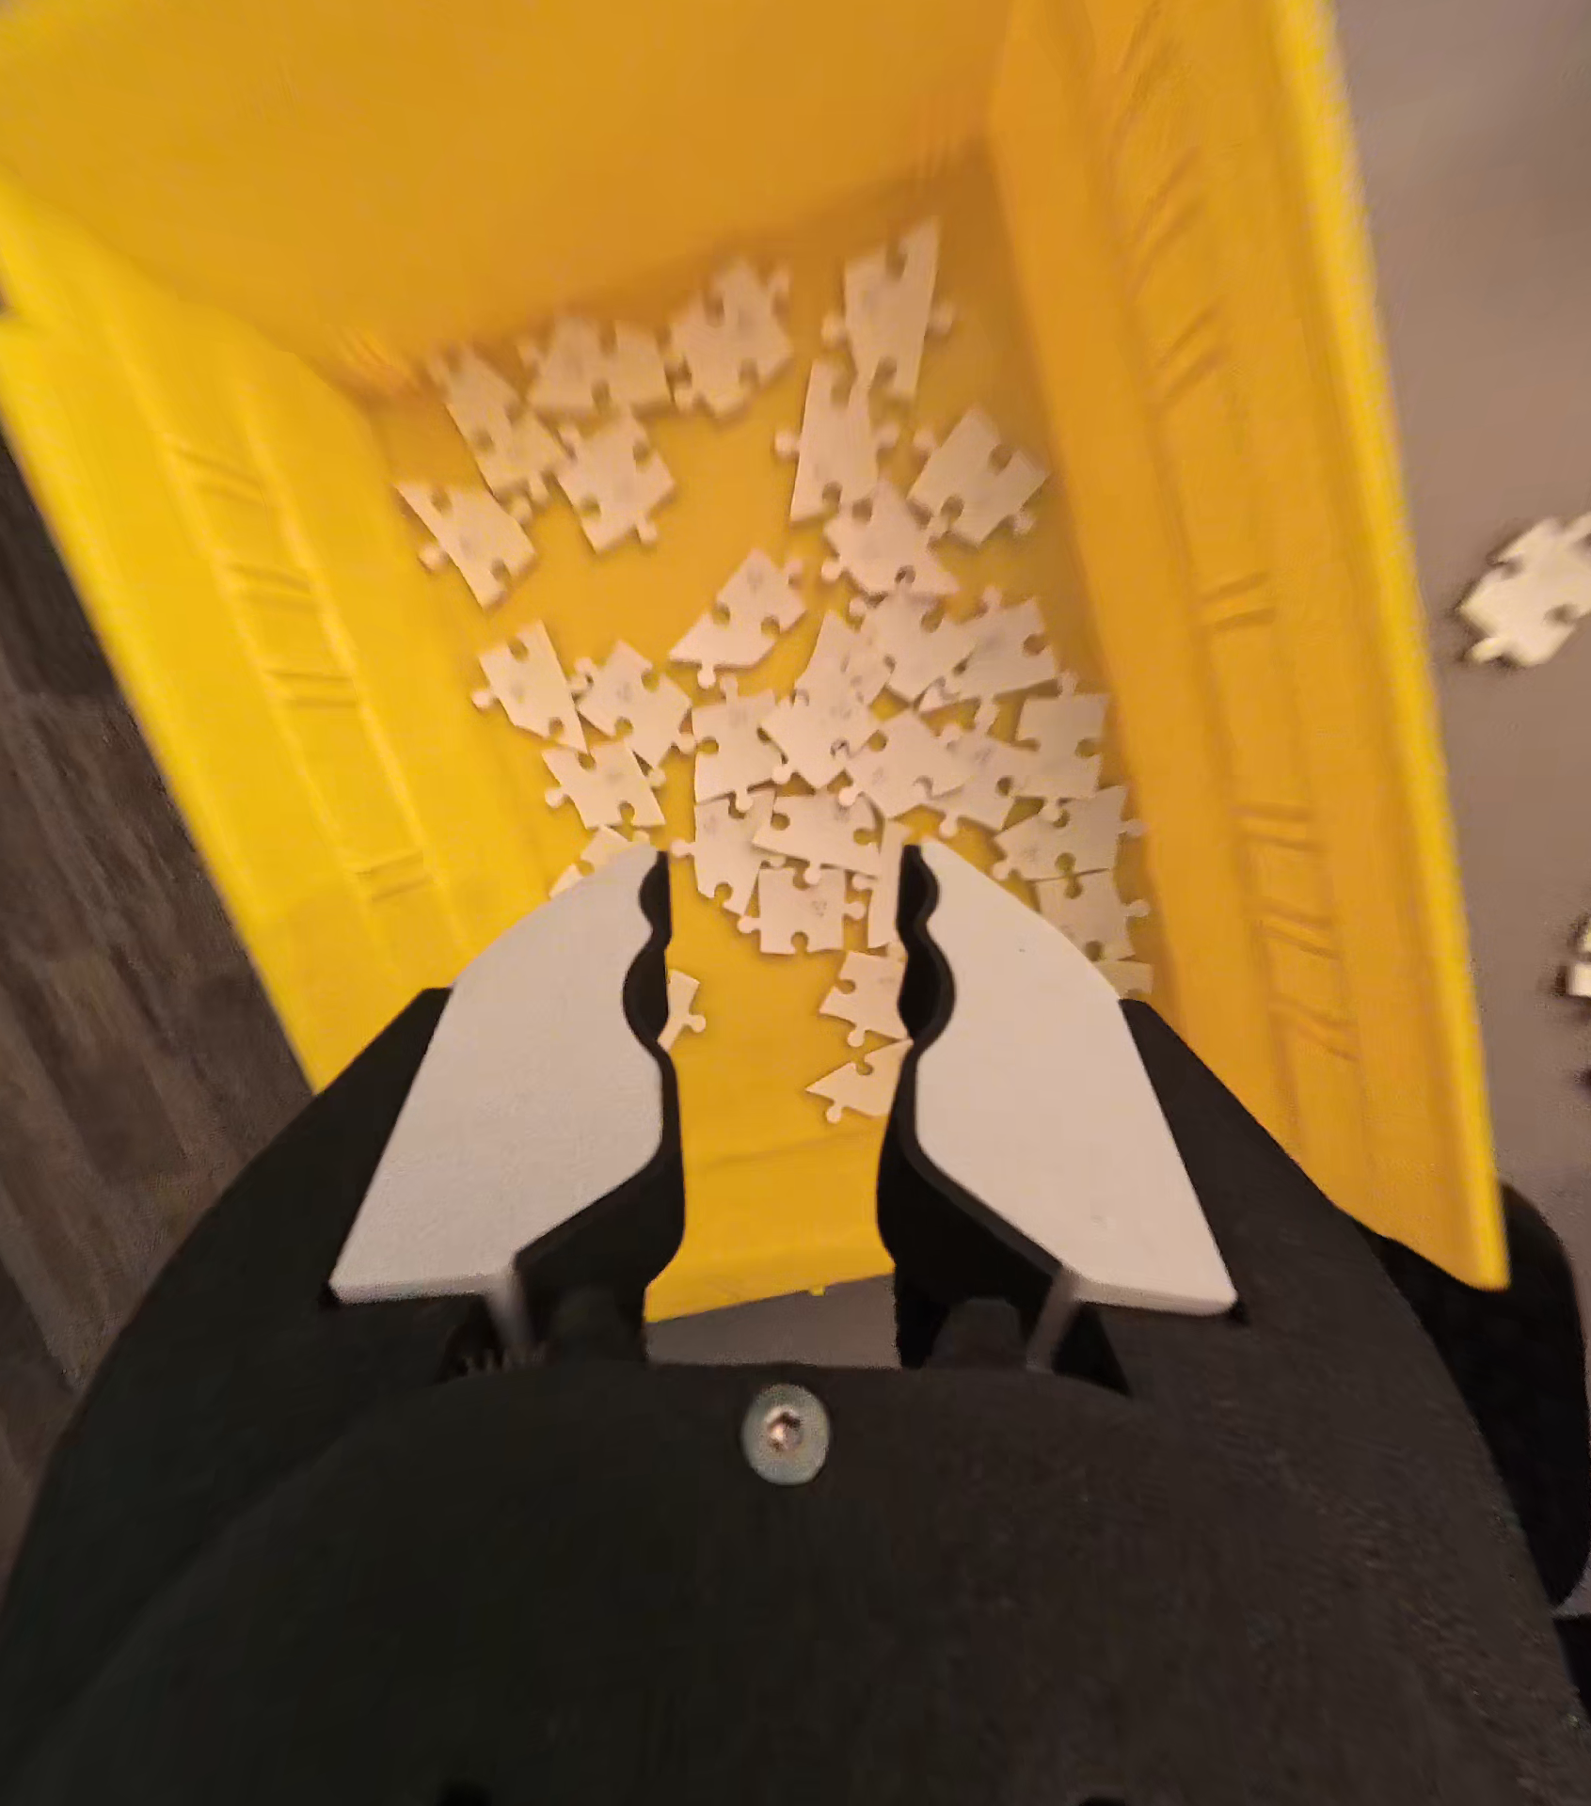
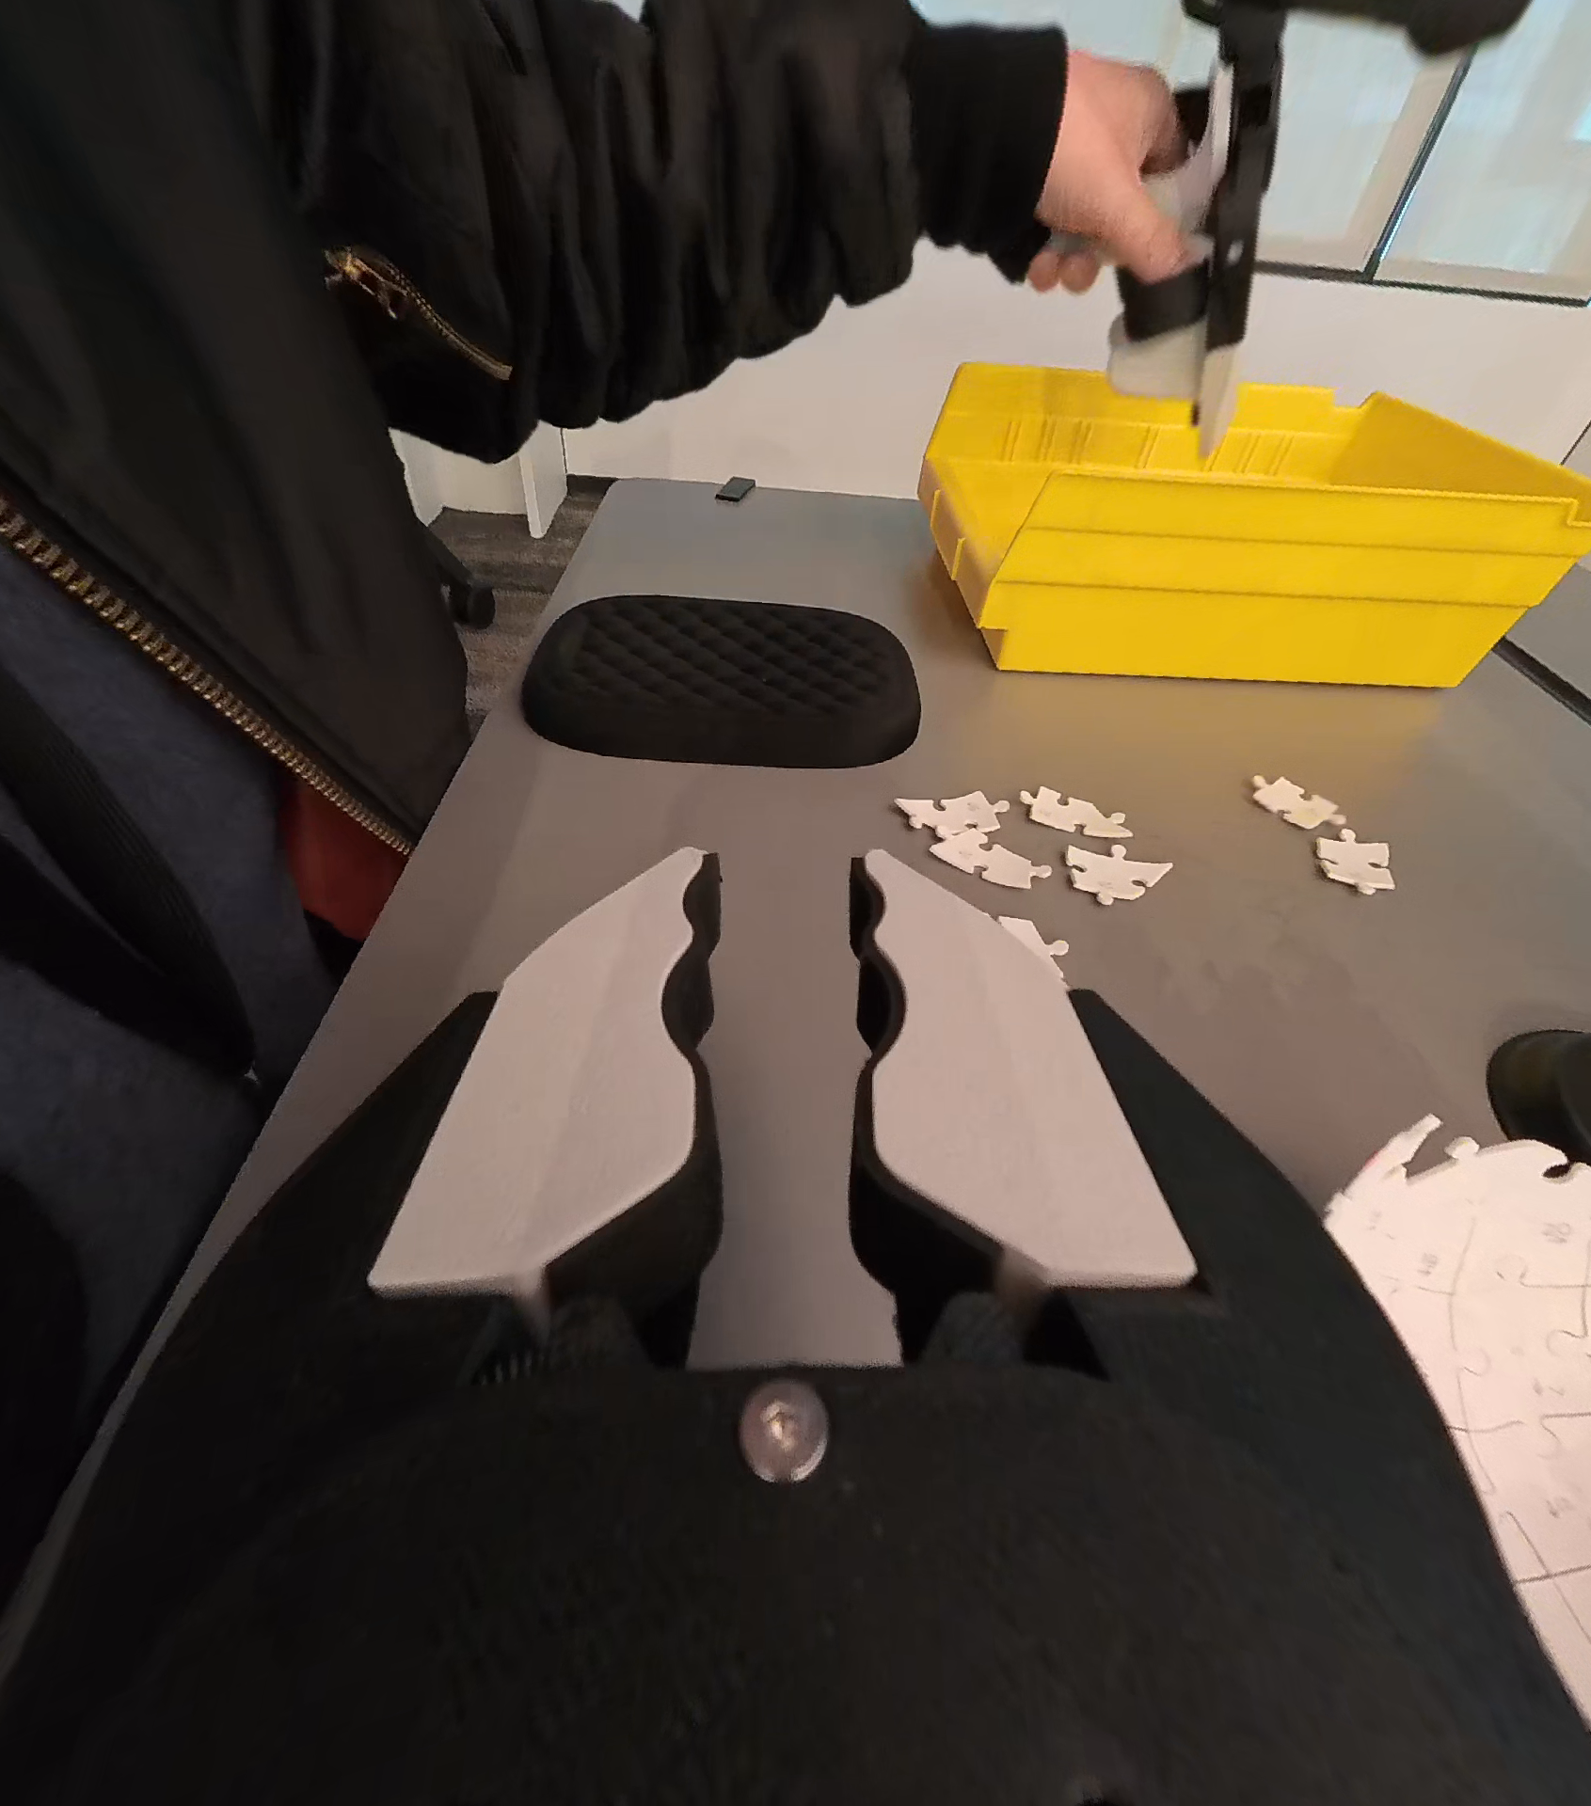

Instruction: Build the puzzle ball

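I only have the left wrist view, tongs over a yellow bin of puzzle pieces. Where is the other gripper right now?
Observer: The right tongs hover open and empty above the grey table.
Operator: Any part of the ball built?
Observer: Yes, a joined curved section lies at their right.
Operator: Anything else near the bin?
Observer: A black quilted pad sits on the table beside the yellow bin.

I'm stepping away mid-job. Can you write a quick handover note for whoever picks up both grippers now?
Left gripper: open, empty, over the pieces in the yellow bin.
Right gripper: open, empty, above the table near the front edge.
Loose pieces lie on the table; the part-built ball is at the right.
Done: part of the ball's shell. Left: fetch pieces and fit them on.
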`<state>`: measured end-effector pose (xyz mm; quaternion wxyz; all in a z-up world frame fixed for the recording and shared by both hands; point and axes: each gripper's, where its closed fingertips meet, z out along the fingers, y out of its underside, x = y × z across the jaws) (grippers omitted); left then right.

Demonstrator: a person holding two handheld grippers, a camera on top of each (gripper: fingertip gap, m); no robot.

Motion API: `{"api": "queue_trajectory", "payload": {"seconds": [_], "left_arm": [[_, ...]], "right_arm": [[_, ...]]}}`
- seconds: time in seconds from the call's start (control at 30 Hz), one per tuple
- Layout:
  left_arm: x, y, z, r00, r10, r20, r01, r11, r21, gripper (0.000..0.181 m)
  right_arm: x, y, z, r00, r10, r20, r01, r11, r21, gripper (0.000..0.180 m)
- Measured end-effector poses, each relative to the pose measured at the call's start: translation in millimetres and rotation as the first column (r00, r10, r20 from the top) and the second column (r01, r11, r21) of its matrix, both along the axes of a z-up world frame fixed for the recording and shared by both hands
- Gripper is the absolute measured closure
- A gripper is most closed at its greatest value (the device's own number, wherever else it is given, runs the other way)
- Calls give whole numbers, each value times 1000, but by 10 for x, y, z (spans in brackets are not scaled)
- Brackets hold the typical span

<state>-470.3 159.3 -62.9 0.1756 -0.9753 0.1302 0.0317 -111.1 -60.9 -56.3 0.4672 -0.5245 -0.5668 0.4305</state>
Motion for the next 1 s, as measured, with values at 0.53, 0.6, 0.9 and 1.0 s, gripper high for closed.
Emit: {"api": "queue_trajectory", "payload": {"seconds": [0.53, 0.6, 0.9, 1.0], "left_arm": [[-538, 245, -476, 985, -51, -166, 16, 978, -209, 139], [-541, 216, -505, 984, -63, -166, 22, 972, -233, 140], [-615, 22, -626, 944, -233, -235, 137, 922, -363, 143], [-600, 45, -647, 954, -204, -221, 115, 926, -360, 142]], "right_arm": [[23, 44, -9, 1000, -6, -8, 5, 999, -33, 153], [22, 45, -13, 1000, -5, -7, 5, 999, -34, 153], [16, 41, -28, 1000, -2, -1, 2, 999, -36, 153], [14, 45, -38, 1000, -3, 3, 3, 999, -36, 153]]}}
